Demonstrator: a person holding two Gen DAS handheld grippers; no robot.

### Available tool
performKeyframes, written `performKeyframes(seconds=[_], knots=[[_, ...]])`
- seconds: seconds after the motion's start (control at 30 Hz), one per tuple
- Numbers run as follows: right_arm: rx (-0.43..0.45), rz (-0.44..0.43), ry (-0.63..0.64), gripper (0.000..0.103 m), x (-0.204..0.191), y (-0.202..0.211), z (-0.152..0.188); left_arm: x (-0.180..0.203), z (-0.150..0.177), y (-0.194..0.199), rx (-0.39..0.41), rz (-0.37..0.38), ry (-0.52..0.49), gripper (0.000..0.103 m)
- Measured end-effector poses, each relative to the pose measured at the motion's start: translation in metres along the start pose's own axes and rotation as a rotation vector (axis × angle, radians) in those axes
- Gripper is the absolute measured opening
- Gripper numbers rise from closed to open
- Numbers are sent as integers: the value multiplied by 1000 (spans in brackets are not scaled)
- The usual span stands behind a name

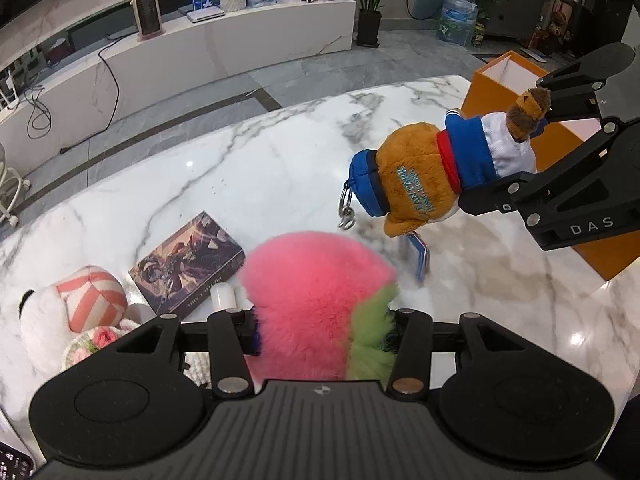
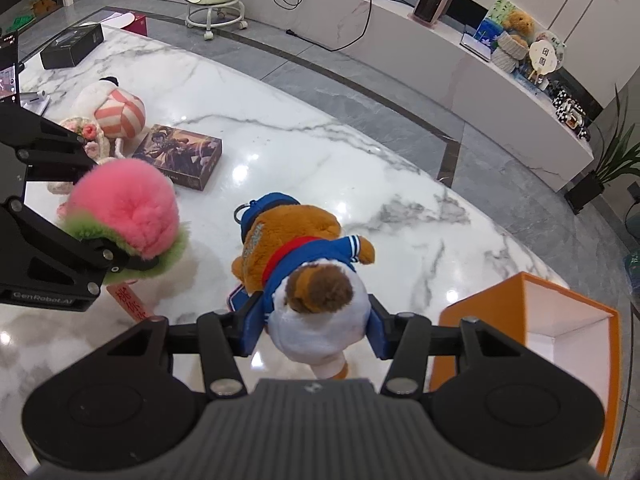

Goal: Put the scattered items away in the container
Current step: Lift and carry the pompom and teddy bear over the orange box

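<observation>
In a living room with a long white media shelf and grey floor tiles, a white marble-patterned bench (image 2: 360, 168) is seen with soft toys scattered over its glossy top. A fluffy pink peach-shaped plush with a green fur base (image 1: 320, 300) is pinched at its lower edge by the left claw (image 1: 324, 332) and held clear of the bench, while a brown plush bear keychain in a blue-and-white sailor outfit (image 2: 296, 256) is gripped around its padded white rear by the right claw (image 2: 316, 320), its head hanging away with a metal ring at the cap. Both toys are judged light, soft and easily squashed, so that a hold across the stuffed body should serve better than one on loose fur or the ring. Left on the bench are a white plush with a pink-and-white striped cap (image 2: 116, 108), touching a flat dark illustrated cardboard box (image 2: 180, 154). The open orange cardboard container with a white lining (image 2: 560, 320) stands just beside the right claw; what is seen of its inside looks empty, though its floor is hidden.
</observation>
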State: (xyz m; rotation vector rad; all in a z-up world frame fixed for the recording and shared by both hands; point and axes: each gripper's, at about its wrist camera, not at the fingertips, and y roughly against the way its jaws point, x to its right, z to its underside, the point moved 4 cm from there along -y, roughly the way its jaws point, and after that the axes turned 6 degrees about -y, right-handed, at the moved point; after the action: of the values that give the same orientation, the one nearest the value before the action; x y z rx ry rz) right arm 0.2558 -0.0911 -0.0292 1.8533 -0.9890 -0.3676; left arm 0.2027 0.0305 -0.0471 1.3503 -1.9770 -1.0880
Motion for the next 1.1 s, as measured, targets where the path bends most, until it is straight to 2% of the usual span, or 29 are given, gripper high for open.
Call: performKeyframes(seconds=[0.33, 0.57, 1.1], knots=[[44, 27, 3, 54, 6, 33, -6, 10, -17, 20, 22, -25, -27, 54], [78, 44, -1, 54, 16, 57, -7, 24, -42, 39, 57, -45, -69, 54], [142, 123, -55, 54, 73, 114, 12, 82, -101, 63, 136, -66, -170, 54]])
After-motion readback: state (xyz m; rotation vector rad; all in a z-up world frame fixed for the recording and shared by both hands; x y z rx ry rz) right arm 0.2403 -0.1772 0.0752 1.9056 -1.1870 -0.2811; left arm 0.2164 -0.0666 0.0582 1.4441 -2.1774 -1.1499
